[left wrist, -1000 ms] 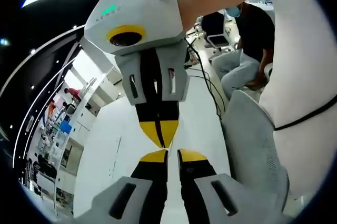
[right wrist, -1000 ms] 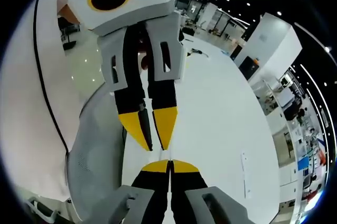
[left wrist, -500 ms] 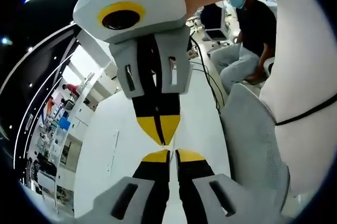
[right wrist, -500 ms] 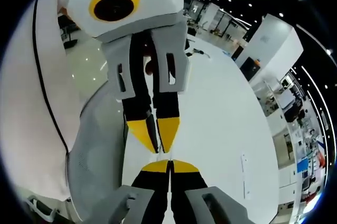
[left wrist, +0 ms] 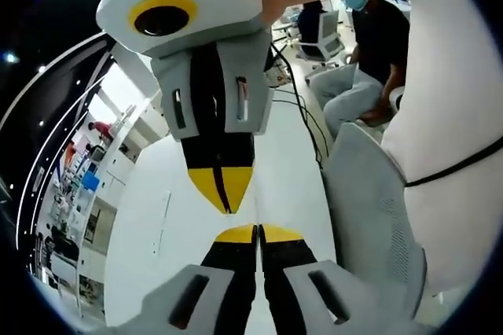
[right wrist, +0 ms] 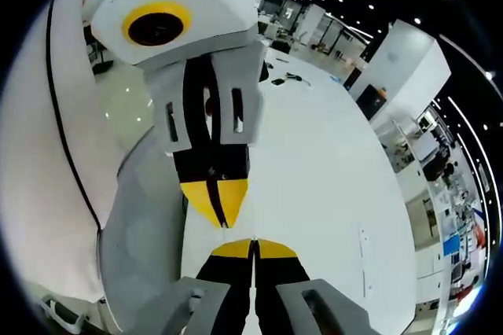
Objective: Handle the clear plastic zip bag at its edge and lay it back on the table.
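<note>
Since a second ago, both grippers' fingers have pressed together, left gripper [left wrist: 258, 230] facing right gripper [right wrist: 252, 244] above white table [right wrist: 330, 162].

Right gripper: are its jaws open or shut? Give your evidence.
Shut. In the right gripper view, the right gripper has its two yellow-tipped jaws pressed together, with no gap; nothing visible is held between them.

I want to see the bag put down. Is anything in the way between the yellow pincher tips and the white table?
Nothing visible is. The left gripper and right gripper meet tip to tip, both shut, over the white table. I cannot make out a clear bag. A grey mesh chair stands off to the side.
</note>
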### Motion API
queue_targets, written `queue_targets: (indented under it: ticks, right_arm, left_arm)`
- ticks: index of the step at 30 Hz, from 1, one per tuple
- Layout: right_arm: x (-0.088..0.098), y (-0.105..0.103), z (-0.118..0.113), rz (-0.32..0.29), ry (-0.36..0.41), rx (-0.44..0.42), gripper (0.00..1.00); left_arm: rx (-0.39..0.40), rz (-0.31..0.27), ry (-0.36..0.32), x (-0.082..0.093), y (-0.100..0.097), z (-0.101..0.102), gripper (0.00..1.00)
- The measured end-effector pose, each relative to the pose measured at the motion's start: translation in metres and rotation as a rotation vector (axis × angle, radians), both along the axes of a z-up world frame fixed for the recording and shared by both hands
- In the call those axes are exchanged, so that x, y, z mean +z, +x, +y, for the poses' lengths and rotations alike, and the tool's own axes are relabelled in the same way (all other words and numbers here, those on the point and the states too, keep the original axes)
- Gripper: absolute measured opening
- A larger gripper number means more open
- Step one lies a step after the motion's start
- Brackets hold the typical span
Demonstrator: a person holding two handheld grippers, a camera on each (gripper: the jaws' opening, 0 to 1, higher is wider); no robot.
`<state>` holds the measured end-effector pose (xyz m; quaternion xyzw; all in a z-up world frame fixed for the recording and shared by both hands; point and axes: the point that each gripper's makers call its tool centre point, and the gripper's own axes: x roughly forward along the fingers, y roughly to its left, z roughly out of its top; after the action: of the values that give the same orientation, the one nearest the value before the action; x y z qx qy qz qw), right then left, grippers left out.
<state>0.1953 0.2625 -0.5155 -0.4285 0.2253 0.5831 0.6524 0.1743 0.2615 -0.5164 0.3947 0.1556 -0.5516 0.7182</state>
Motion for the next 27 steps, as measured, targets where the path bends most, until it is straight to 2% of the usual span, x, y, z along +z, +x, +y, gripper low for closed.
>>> queue_targets:
  ticks: [27]
  right_arm:
    - [0.006, 0.022, -0.006, -0.038, 0.042, -0.113, 0.00]
  left_arm:
    - [-0.023, 0.116, 0.008, -0.015, -0.025, 0.001, 0.00]
